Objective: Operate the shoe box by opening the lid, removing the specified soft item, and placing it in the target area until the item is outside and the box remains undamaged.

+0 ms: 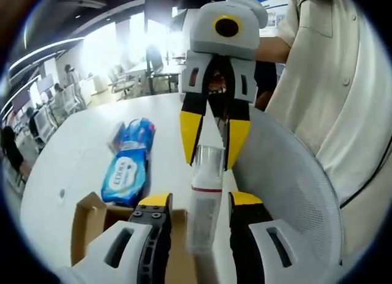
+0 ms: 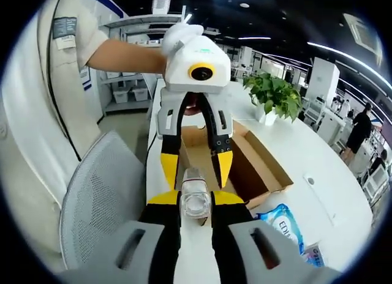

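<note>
Left tongs (image 1: 199, 201) are open a little way, one jaw on each side of a clear bottle (image 1: 205, 198), and a thin gap shows on both sides, so I think they are not pinching it. Right tongs (image 1: 212, 143) reach in from the other end, and their yellow tips sit tight on the bottle's top, so the bottle seems to hang from them alone. Looking across the left gripper view from left to right, the open brown shoe box (image 1: 86, 229) comes first. Just beside it is the soft blue pack of wipes (image 1: 128, 164), lying flat on the white table (image 1: 67, 155), already outside the box. Then comes the bottle in the air, and then a grey mesh chair (image 1: 294, 180) pushed up near the table edge. The big worry is a drop. If the right tongs let go before the left tongs close, the smooth bottle could slip and fall. It might land on the table, or bounce off the chair to the floor. If it falls the other way, it could hit the box and dent a flap. If both tongs pull at once in different ways, the bottle could twist and pop out. Squeezing too hard might also make it shoot out.
</note>
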Demonstrator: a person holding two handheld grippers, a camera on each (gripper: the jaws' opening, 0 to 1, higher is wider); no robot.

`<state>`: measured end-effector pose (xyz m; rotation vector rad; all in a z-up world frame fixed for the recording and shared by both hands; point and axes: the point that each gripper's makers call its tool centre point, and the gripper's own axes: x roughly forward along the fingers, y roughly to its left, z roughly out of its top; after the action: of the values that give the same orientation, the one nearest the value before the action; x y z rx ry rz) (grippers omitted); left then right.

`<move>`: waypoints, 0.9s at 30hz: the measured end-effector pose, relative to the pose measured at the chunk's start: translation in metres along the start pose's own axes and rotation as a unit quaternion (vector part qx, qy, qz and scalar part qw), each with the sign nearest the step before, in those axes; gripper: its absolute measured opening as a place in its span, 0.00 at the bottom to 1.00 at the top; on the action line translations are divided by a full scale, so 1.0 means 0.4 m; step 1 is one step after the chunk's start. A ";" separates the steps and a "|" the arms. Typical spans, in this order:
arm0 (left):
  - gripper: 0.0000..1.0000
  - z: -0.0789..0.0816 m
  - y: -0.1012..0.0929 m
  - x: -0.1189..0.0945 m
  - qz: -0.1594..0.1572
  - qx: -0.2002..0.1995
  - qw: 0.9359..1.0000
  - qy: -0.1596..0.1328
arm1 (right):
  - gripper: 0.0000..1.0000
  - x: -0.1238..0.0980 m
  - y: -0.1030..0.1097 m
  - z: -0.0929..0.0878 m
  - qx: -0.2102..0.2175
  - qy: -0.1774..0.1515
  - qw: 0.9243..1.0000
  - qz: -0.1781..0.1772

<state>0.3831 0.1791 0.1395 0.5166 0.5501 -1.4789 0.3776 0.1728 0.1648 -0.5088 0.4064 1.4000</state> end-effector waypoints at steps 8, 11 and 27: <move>0.43 -0.012 0.032 -0.030 0.051 -0.026 0.998 -0.016 | 0.15 -0.012 -0.041 -0.001 -0.015 0.014 1.000 0.004; 0.50 -0.011 0.044 -0.038 0.071 -0.041 0.996 -0.027 | 0.15 -0.021 -0.061 -0.004 -0.023 0.021 1.000 0.002; 0.75 -0.041 0.084 -0.112 0.179 -0.124 0.974 -0.069 | 0.15 -0.075 -0.180 -0.022 -0.049 0.067 0.997 0.007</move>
<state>0.4154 0.2252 0.1548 0.2952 0.4939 -1.0749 0.4454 0.1363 0.1811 -0.6838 0.4529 1.4086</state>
